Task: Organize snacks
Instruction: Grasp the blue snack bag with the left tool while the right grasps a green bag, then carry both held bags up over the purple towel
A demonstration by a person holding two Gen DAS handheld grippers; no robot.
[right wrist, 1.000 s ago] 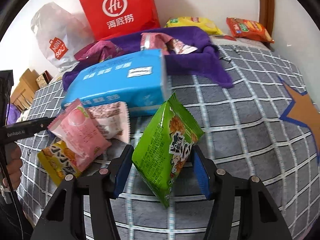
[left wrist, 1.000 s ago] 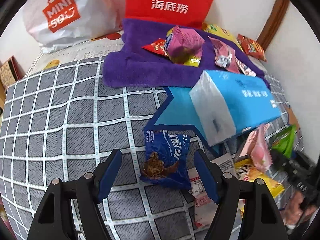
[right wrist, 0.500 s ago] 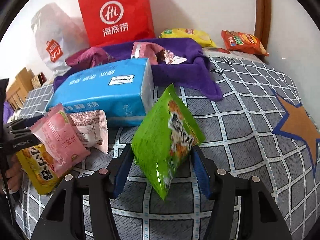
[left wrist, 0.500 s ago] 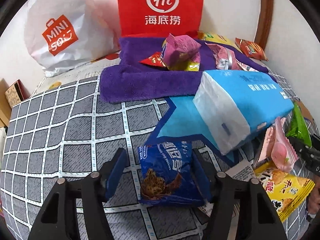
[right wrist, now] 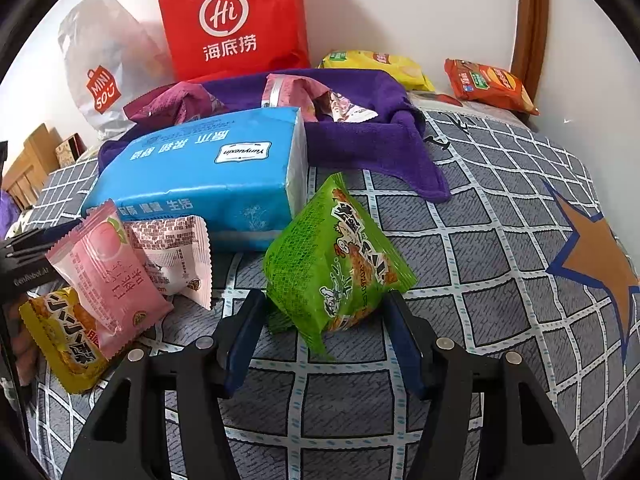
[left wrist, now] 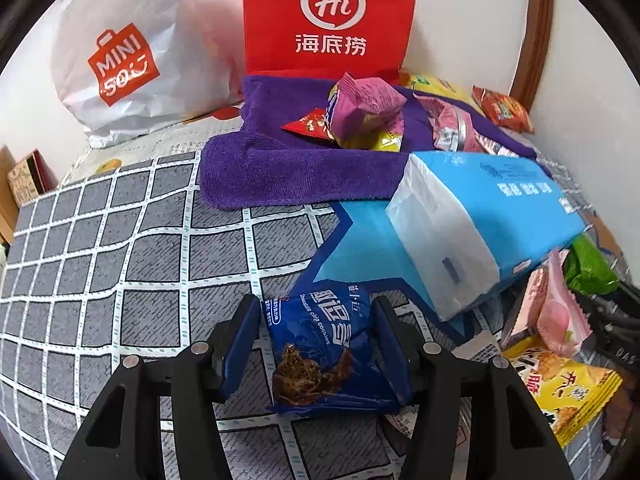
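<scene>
My left gripper point(left wrist: 318, 326) is closed around a blue chocolate chip cookie packet point(left wrist: 324, 354), whose sides touch both blue pads, low over the checked bedcover point(left wrist: 140, 264). My right gripper point(right wrist: 324, 320) brackets a green snack packet point(right wrist: 338, 260) that stands tilted on the cover; I cannot tell if the pads press it. A purple towel point(left wrist: 296, 168) at the back holds several snack packets, including a pink one point(left wrist: 364, 108). A pink peach packet point(right wrist: 106, 272), a white packet point(right wrist: 176, 256) and a yellow packet point(right wrist: 64, 336) lie left of the green one.
A blue tissue pack point(right wrist: 208, 172) lies between the grippers and the towel. A red Hi bag point(left wrist: 330, 16) and a white Miniso bag point(left wrist: 128, 52) stand against the wall. Yellow point(right wrist: 376, 66) and orange point(right wrist: 490, 84) snack bags lie at the back right by a wooden frame point(right wrist: 530, 20).
My left gripper's jaws have narrowed around the blue cookie packet and it sits closer in. The green packet has leaned further over between the right gripper's fingers.
</scene>
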